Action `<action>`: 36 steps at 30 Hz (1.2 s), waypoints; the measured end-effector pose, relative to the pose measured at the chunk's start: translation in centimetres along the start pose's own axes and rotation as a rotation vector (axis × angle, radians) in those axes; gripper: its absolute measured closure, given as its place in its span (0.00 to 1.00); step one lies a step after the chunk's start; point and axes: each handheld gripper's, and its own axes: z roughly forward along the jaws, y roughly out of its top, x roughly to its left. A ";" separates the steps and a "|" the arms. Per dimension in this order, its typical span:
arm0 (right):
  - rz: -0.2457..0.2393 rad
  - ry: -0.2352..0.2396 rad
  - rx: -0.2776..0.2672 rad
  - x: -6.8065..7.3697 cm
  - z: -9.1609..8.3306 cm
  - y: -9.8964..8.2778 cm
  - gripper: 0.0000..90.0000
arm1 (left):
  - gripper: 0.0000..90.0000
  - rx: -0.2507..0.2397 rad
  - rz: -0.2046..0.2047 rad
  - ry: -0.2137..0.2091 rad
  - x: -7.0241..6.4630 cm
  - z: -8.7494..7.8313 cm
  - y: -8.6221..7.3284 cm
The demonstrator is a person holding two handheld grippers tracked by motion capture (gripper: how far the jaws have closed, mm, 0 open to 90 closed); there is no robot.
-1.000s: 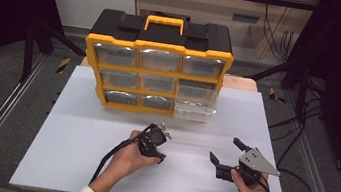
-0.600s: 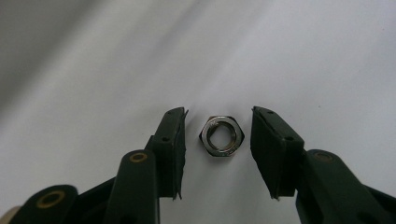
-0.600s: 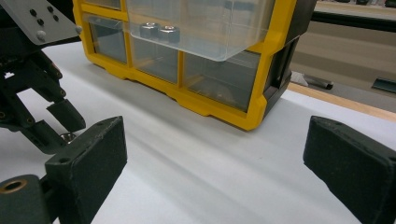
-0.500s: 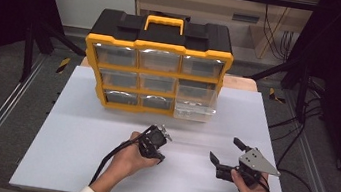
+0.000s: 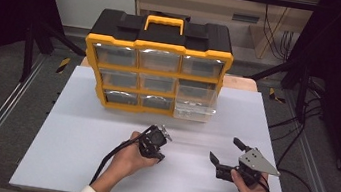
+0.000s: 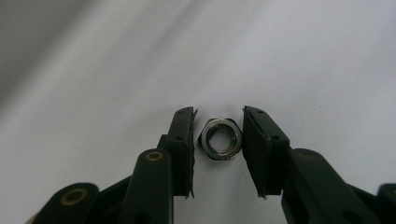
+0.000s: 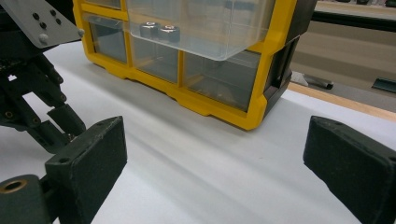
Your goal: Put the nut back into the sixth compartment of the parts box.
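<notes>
Open drawer (image 5: pixel 195 110) of yellow organizer (image 5: pixel 156 69) beyond nut (image 6: pixel 220 138)

Yellow-and-black drawer cabinet (image 5: pixel 157 69) — on white tabletop (image 5: pixel 76 138)

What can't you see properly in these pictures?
- Nut: the high view has the left hand-held gripper over it. Its jaws have just been closing around it; contact is unclear.
- Closed drawers of the organizer: contents too small and blurred in the high view.
- Open drawer: cut off by the top edge of the right gripper view.
</notes>
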 end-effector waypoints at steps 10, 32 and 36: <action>0.000 0.001 0.000 0.0 0.0 0.0 0.07 | 0.74 -0.003 0.004 -0.006 0.1 0.0 0.0; -0.002 0.003 0.003 0.0 0.1 0.0 0.07 | 0.75 -0.012 0.022 -0.001 0.1 -0.4 -0.2; -0.001 0.003 0.003 0.0 0.1 0.0 0.07 | 0.77 -0.026 0.028 0.000 0.1 -0.6 -0.2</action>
